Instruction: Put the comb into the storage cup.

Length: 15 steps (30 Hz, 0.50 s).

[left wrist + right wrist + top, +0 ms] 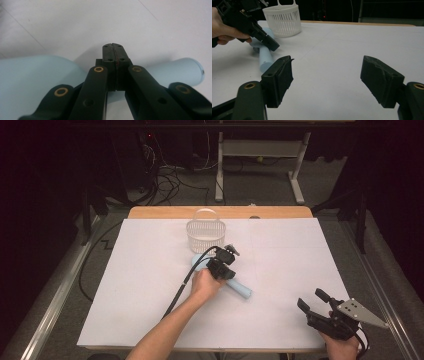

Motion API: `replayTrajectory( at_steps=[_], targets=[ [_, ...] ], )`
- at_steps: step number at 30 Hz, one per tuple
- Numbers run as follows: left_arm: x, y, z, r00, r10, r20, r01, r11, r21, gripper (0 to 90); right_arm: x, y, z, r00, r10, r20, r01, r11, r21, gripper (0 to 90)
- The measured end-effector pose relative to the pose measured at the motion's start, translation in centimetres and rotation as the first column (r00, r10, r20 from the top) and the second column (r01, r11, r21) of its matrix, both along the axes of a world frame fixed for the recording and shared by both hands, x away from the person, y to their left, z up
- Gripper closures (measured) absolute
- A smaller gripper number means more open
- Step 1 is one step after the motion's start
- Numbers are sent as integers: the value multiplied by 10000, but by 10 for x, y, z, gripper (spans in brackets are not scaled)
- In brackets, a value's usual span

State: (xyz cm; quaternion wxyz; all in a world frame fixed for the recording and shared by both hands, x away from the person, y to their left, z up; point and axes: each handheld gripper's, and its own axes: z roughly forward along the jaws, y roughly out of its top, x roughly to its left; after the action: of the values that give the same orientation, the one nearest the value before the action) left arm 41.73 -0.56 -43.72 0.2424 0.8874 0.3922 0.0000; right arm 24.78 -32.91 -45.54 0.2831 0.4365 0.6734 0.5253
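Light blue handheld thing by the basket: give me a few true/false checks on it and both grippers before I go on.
1. The left gripper has its jaws shut. True: in the left gripper view they meet with no gap, above the light blue handheld object.
2. The light blue handheld object lies inside the white basket. False: it lies on the white table cover, just in front of the basket.
3. The right gripper is shut on the object. False: its jaws stand wide apart, with nothing between them.
4. The basket stands upright. True.
5. The right gripper touches the basket. False: it is held near the table's front right corner, far from it.
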Motion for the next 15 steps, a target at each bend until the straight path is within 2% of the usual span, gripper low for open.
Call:
replayTrajectory(
  at_steps=[15],
  targets=[
    [-20,10,1,9993,-337,143,338,9994,-92,883,0,1,0,10000,0,12,0,10000,-34,264]
  ],
)
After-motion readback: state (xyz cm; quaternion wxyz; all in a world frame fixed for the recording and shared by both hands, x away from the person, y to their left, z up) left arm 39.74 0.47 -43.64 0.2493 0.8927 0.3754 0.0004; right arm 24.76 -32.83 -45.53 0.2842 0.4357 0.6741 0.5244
